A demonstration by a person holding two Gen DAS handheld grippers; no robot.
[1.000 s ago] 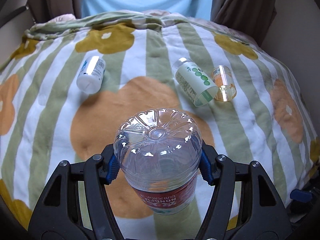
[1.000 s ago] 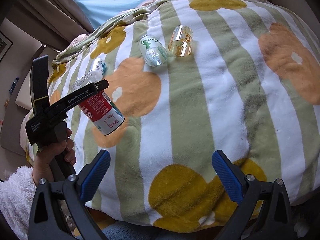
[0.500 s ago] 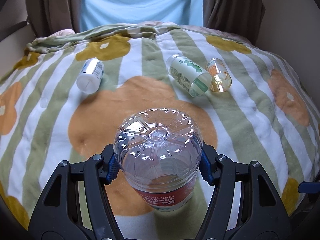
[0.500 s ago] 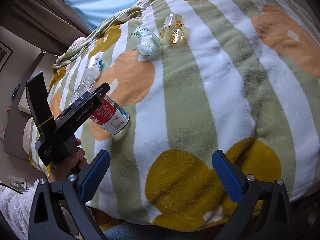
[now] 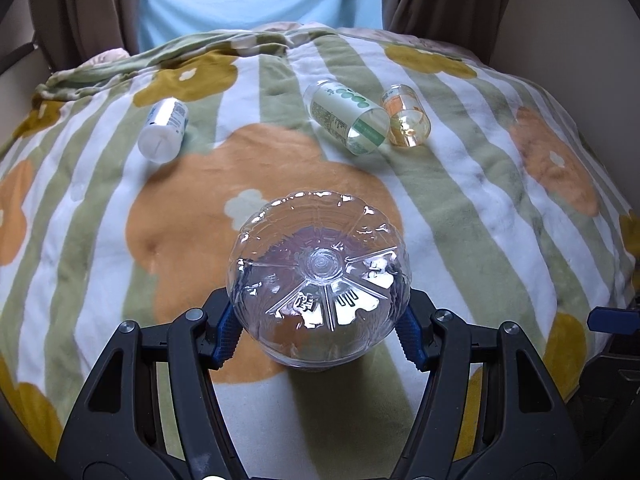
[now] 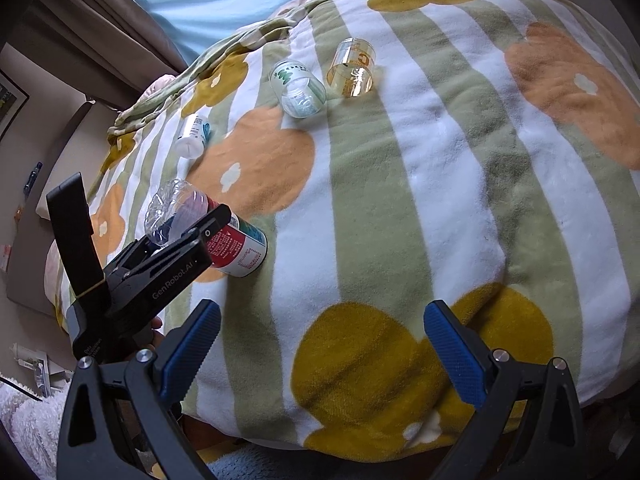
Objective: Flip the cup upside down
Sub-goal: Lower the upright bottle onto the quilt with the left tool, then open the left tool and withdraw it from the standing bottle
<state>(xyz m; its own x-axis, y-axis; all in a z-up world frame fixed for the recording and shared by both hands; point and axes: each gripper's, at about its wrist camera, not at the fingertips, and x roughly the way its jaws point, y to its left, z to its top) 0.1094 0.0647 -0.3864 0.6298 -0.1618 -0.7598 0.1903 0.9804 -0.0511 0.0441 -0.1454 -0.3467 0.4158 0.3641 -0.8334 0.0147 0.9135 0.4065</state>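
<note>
My left gripper (image 5: 318, 334) is shut on a clear plastic cup cut from a bottle, with a red label (image 5: 318, 280). Its ribbed base faces the camera. In the right wrist view the cup (image 6: 236, 240) is tilted, base up and to the left, and its open end rests on or just above the blanket. The left gripper (image 6: 188, 240) clamps its middle. My right gripper (image 6: 320, 344) is open and empty near the blanket's front edge, well to the right of the cup.
A striped flower blanket (image 5: 480, 208) covers a rounded surface. A white bottle (image 5: 162, 130), a green-labelled cup (image 5: 348, 118) and an amber cup (image 5: 406, 116) lie on their sides farther back. Curtains and a light blue panel stand behind.
My left gripper has lowered and tipped the cup, so its base now faces the camera and its open end has come down to the blanket. The right gripper stayed open.
</note>
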